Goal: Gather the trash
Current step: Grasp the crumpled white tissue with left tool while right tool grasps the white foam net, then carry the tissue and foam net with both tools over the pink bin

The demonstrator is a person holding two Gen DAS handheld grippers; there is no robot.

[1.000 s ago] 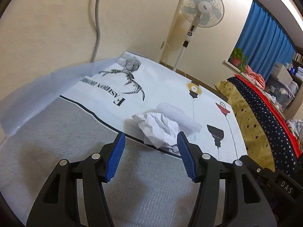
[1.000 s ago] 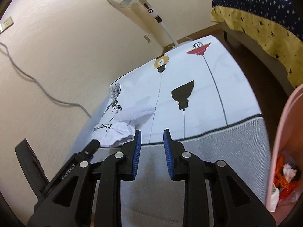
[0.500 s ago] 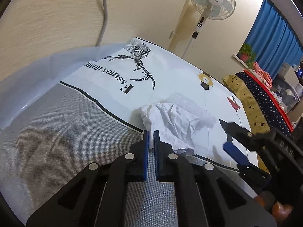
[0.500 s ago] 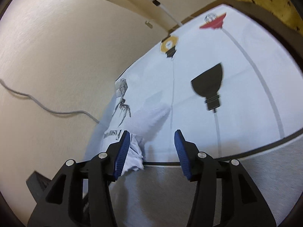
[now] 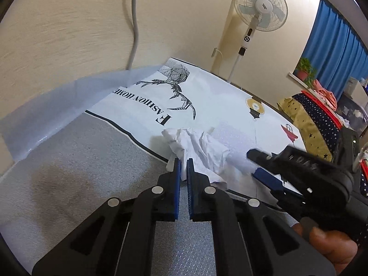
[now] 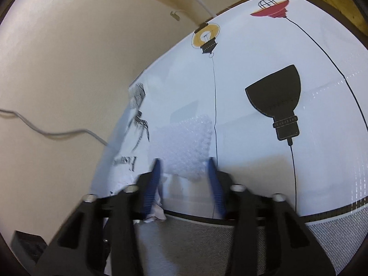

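My left claw [image 5: 183,164] is black with blue pads, and so is my right claw [image 6: 185,168]. Between the left pads sits crumpled paper [image 5: 199,148], plain white with grey creases. The bubble wrap [image 6: 184,146] is milky white and dotted all over with small bubbles. Under them the mat [image 5: 220,101] is white, printed with a black line-drawn spider, black lettering, a yellow bulb, a red lamp and a solid black lamp shade [image 6: 274,97] on thin black cords; a dark band edges its grey woven border [image 5: 76,161]. The wall [image 5: 69,23] is cream, the fan [image 5: 261,9] white with pale blue blades, the curtain [image 5: 335,53] deep blue. The blanket [image 5: 312,124] is navy with white stars, red trim and mustard with dark stars.
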